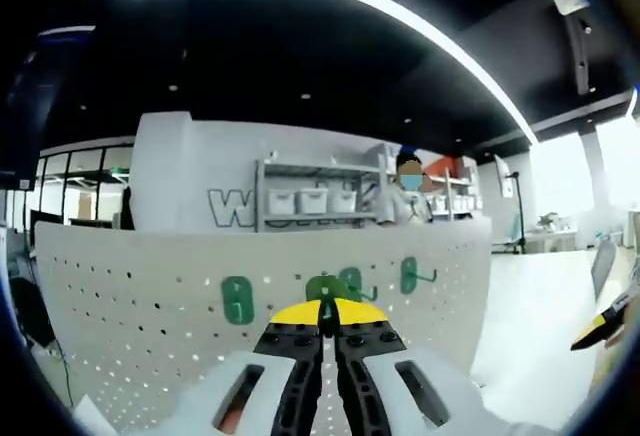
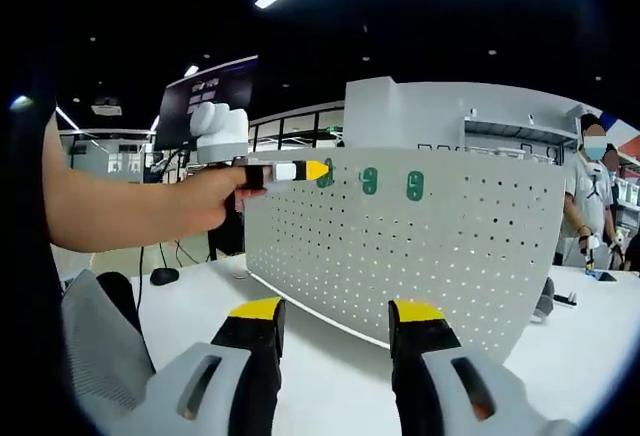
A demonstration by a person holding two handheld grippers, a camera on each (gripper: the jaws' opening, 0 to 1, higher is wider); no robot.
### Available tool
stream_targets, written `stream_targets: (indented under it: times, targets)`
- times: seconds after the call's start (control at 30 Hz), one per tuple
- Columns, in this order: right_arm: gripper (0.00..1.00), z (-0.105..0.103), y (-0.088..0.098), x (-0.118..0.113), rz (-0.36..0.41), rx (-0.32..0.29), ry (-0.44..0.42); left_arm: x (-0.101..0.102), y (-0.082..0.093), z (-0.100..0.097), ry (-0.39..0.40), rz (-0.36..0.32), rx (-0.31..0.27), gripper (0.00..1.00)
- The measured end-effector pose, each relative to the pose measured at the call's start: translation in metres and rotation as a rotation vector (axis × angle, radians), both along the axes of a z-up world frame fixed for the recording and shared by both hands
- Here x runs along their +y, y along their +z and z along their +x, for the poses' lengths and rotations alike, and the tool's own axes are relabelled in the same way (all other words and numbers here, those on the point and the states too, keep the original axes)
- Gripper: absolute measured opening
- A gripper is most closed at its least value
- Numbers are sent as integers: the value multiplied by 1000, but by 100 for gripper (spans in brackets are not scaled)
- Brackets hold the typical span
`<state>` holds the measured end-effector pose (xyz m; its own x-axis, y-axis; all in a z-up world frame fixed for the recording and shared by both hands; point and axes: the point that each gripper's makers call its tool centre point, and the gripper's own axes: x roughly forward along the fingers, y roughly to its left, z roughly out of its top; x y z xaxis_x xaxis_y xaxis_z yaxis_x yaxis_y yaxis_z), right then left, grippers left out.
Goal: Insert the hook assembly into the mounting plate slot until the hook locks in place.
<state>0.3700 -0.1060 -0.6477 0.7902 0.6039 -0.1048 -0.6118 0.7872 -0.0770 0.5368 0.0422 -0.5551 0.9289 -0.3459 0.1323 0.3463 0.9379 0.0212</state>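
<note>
White tabletop (image 2: 330, 361) carries an upright pegboard (image 2: 420, 256). I see three green hooks (image 1: 408, 276) already on its upper rows. My left gripper (image 1: 327, 318) is clamped on a fourth green hook (image 1: 322, 290) against the pegboard. My right gripper (image 2: 338, 313) hangs open, well short of it.

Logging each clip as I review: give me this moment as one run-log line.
left hand-held gripper: shut on green hook at pegboard | right hand-held gripper: open, empty, off board | three green hooks already mounted
</note>
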Motion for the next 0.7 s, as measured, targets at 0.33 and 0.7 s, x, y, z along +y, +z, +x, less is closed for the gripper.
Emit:
stream_targets:
  times: [0.33,0.7]
  targets:
    - [40,4,-4,-6,6,11,-6,5,-1,24,42,33,4,2]
    - [40,6,-11,-8,8,36,-7,7,-6,38,64,28,15,2]
